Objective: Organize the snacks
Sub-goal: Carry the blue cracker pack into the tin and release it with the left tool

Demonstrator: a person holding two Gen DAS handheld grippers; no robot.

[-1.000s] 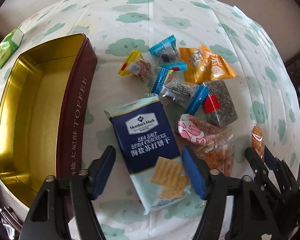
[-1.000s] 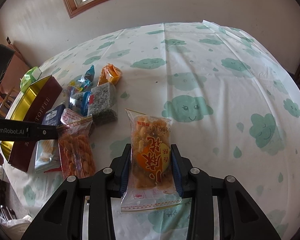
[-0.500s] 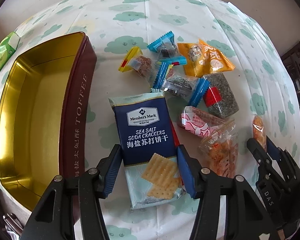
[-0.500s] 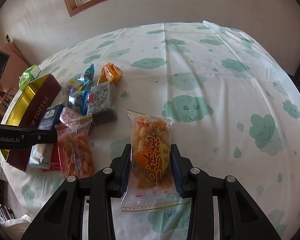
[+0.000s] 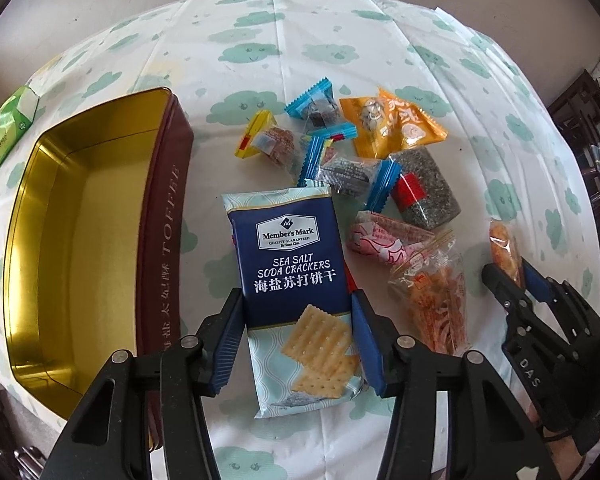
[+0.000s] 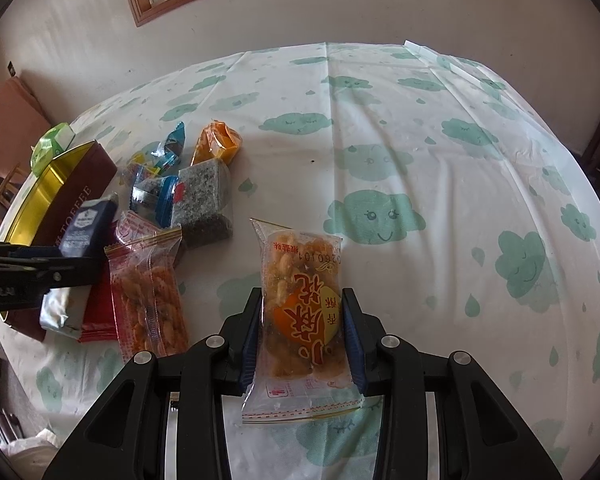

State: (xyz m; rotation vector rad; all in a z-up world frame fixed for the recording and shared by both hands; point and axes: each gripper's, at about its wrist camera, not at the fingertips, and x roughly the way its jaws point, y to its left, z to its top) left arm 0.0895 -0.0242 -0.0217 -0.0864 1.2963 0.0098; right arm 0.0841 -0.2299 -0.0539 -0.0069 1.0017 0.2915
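A blue sea salt soda crackers packet point(image 5: 288, 240) lies flat on the cloud-print tablecloth, just right of an open gold-lined toffee tin point(image 5: 164, 232). My left gripper point(image 5: 296, 312) points steeply down over the packet's lower half. Its jaws are closing, and the blue pads point(image 5: 228, 336) touch the packet's two long sides. My right gripper point(image 6: 302, 308) is shut on a clear bag of fried snacks point(image 6: 300, 256) with an orange label. In the left wrist view that bag point(image 5: 504, 244) and the right gripper point(image 5: 508, 270) show at the far right.
Right of the crackers lie a clear bag of orange twists point(image 5: 436, 296), a pink-and-white wrapper point(image 5: 380, 236), a dark seed block point(image 5: 424, 188), an orange packet point(image 5: 392, 124) and several small candies point(image 5: 348, 176). A green packet point(image 5: 10, 124) sits beyond the tin. A red packet point(image 6: 98, 304) lies under the crackers.
My left gripper has slid forward over the crackers packet and its jaws have narrowed from wide apart onto the packet's sides. The right gripper and its bag have not moved.
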